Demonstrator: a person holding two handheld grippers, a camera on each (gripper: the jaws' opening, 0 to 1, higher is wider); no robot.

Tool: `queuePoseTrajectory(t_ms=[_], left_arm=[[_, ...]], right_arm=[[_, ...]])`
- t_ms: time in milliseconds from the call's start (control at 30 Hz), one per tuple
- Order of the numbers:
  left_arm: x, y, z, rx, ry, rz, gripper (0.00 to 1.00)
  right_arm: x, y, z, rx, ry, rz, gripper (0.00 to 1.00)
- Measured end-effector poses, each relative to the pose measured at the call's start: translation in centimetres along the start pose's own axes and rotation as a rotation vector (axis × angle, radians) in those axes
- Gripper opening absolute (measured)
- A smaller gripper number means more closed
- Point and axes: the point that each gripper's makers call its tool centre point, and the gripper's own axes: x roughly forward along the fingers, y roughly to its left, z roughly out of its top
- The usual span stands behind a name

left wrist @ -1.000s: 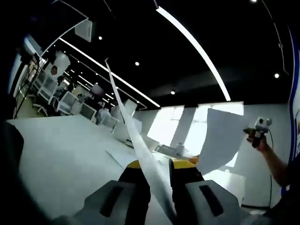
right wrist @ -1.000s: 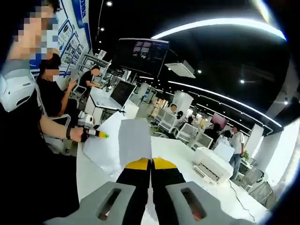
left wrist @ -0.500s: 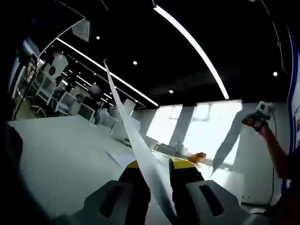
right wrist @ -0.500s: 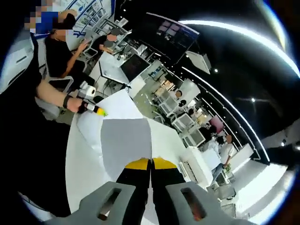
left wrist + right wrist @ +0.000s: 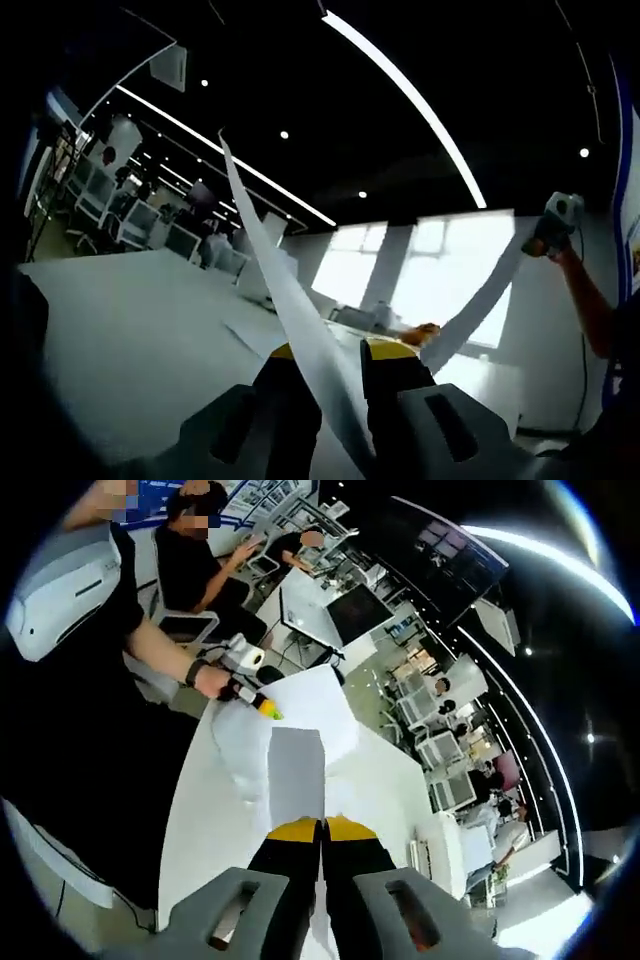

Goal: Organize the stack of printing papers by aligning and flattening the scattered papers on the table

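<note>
A white paper sheet is lifted off the white table, and each gripper holds one end of it. In the left gripper view it runs edge-on between the yellow-tipped jaws of my left gripper, which is shut on it. From there it curves up to my right gripper, held in a hand at the upper right. In the right gripper view my right gripper is shut on the near edge of the sheet. My left gripper pinches the far corner.
More paper lies flat on the table beyond the left jaws. A white printer stands further back, with office chairs behind it. A seated person and desks with monitors lie past the table.
In the left gripper view the right gripper has risen, and the sheet has turned from broad-face to a thin curved band. The right gripper view has tilted, so the table and person have shifted.
</note>
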Motion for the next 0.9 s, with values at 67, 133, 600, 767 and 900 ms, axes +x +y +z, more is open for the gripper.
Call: queuePoseTrajectory(t_ms=[67,133,600,767,900], left_arm=[[-0.1,0.0,0.1,-0.001,-0.005,-0.002,0.18],[-0.1,0.1,0.2,-0.004,-0.011,-0.004,0.18],[0.1,0.1,0.0,-0.003,-0.009,-0.005,0.18],[0.2,0.0,-0.2,0.002,-0.002,-0.005,0.18],[0.2,0.0,-0.2,0.001,-0.002,-0.004,0.18]], right_arm=[[0.0,0.0,-0.2,0.005,0.016,0.007,0.00],[0.1,-0.1,-0.4,0.006,0.025,0.004,0.00],[0.2,-0.1,-0.7,-0.023,0.078,-0.004,0.00],[-0.3,0.0,-0.1,-0.045,0.075,-0.005,0.00],[-0.7,0.0,0.8,-0.049,0.049,-0.002,0.00]])
